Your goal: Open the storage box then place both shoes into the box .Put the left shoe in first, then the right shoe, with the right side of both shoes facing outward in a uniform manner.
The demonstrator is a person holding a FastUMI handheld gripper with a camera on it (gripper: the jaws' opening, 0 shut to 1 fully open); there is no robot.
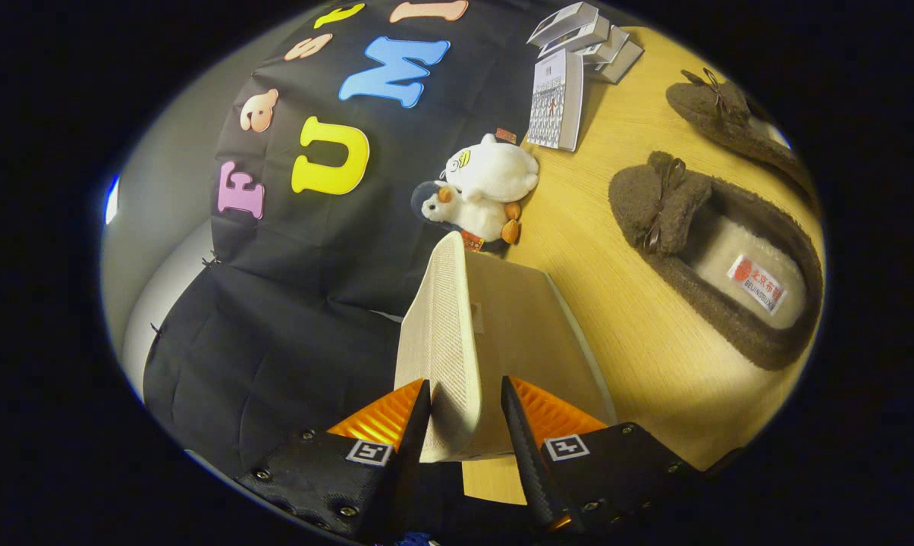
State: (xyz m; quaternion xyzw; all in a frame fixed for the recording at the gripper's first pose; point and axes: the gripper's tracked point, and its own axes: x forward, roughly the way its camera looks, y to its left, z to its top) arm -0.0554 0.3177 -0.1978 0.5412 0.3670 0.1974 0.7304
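My gripper (466, 390) is shut on the near edge of the storage box lid (445, 334). The lid is a pale panel raised on edge, running away between my fingers. Its woven-textured face is turned toward the booth wall and its smooth beige face (525, 334) toward the shoes. Two brown fuzzy slippers with small bows lie on the wooden table (608, 303), on the beige side of the lid. The nearer slipper (654, 205) shows a cream lining with a label. The farther slipper (730, 121) lies beyond it. The box body under the lid is mostly hidden.
White plush toys (487, 189) sit just beyond the far end of the lid, against the black cloth wall. A stack of small white cartons (585, 38) and an upright white carton (557, 98) stand farther back on the table.
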